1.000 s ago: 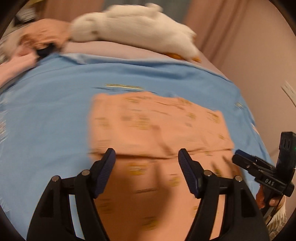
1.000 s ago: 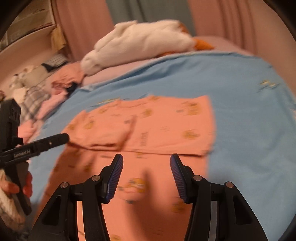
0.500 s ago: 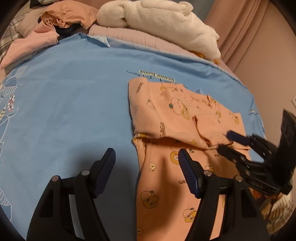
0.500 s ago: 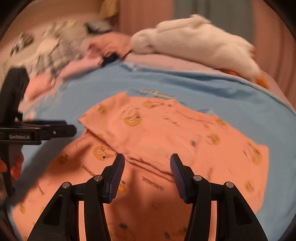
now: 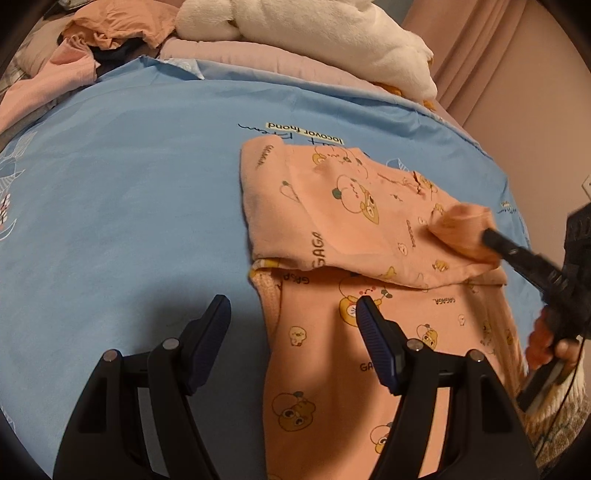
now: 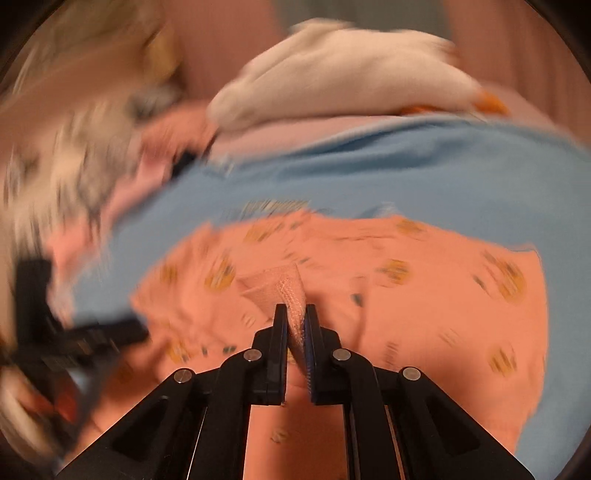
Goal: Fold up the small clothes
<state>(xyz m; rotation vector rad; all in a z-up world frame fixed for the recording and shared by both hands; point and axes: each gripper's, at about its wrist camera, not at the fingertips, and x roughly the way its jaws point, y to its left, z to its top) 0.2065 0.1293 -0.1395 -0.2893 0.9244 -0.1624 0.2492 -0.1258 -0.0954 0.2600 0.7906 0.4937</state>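
Right gripper (image 6: 295, 332) is clamped tight on a ribbed cuff (image 6: 291, 291) of a peach garment (image 5: 354, 218), its two jaws nearly meeting with the fabric pinched between them. Seen from the left wrist camera, the same gripper enters from the right side, its tip buried in a raised bunch of that cloth, which is lifted off the layer below. The right wrist view is heavily blurred.

Left gripper (image 5: 291, 325) hangs with jaws spread wide and holding nothing. One finger is over bare blue sheet (image 5: 129, 192), the other over the near part of the garment.

Peach and printed with small cartoon animals and the word GAGA, the garment lies on the sheet toward the right side of the bed. Its far part is folded over onto the near part, leaving a crosswise fold edge just beyond the left gripper's fingers.

At the head of the bed lies a white plush toy (image 5: 317, 33). Left of it sits a heap of clothes (image 5: 92, 44) in pink and orange.
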